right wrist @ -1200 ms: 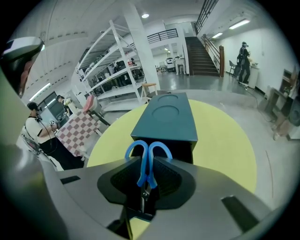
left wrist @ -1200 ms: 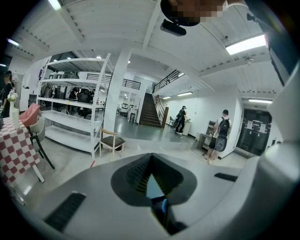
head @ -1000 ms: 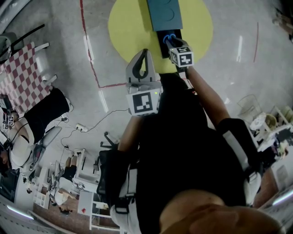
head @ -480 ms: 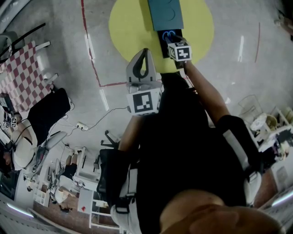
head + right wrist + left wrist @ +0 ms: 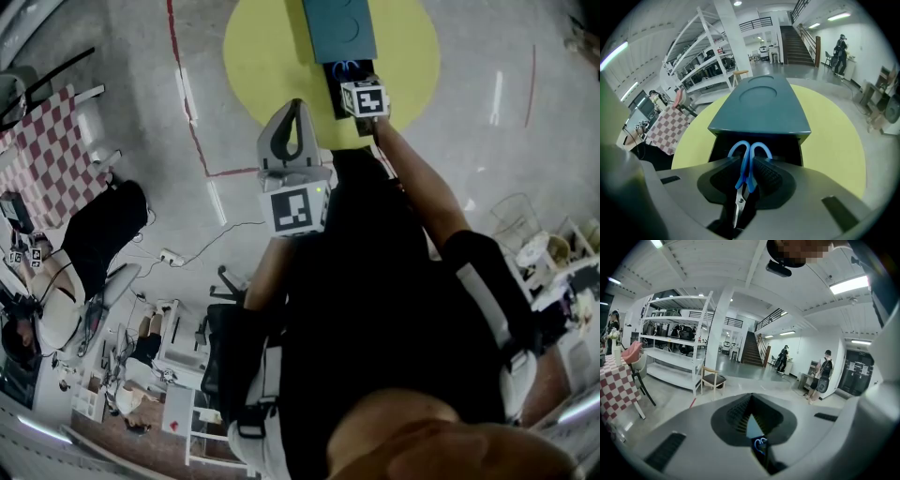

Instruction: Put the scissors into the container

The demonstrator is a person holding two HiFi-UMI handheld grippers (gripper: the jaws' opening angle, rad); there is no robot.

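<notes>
Blue-handled scissors (image 5: 749, 154) are clamped between the jaws of my right gripper (image 5: 747, 177), handles pointing forward and blades (image 5: 737, 208) pointing back. The handles reach over the black open mouth (image 5: 790, 146) of a container with a teal top (image 5: 761, 105). In the head view the right gripper (image 5: 360, 86) hangs over the black opening (image 5: 336, 91), with the scissors' handles (image 5: 343, 67) just showing beyond it. My left gripper (image 5: 296, 105) is held nearer the body, shut and empty. In its own view the left gripper (image 5: 751, 420) shows only a thin gap, through which the scissors (image 5: 761, 445) can be seen.
The container stands on a yellow round floor mat (image 5: 267, 56). A red floor line (image 5: 187, 131) runs to its left. A checkered table (image 5: 42, 155) and seated people (image 5: 56, 281) are at the left, with carts (image 5: 548, 253) at the right. Shelving (image 5: 675, 350) and a chair (image 5: 712, 379) stand further off.
My right gripper has moved a little forward and upward in the head view, carrying the scissors further over the container's black opening. The left gripper has stayed put.
</notes>
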